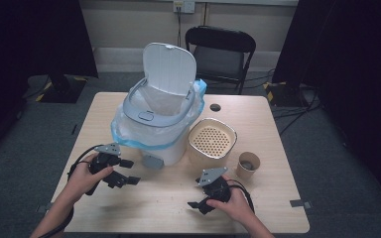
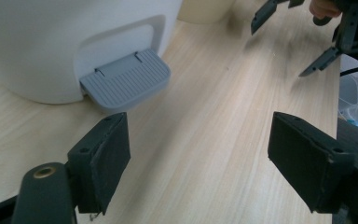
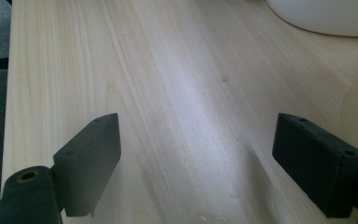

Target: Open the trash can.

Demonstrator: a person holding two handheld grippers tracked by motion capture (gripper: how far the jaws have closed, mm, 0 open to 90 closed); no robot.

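A white pedal bin [image 1: 161,116] stands at the table's middle with its lid up and a clear, blue-edged bag hanging over the rim. Its grey foot pedal [image 1: 152,161] sticks out at the front. My left gripper [image 1: 129,171] hovers low just left of that pedal, open, nothing between its jaws. In the left gripper view the pedal [image 2: 126,79] lies just ahead of the open left gripper [image 2: 205,149], with the bin's wall [image 2: 51,37] behind. My right gripper [image 1: 196,193] is near the front edge, open and empty. In its own view the right gripper [image 3: 196,158] spans bare wood.
A cream tub with a perforated insert [image 1: 212,140] stands right of the bin, and a brown paper cup [image 1: 248,165] beside it. A black folding chair [image 1: 221,52] stands behind the wooden table [image 1: 168,208]. The right gripper [image 2: 282,46] appears far off in the left gripper view.
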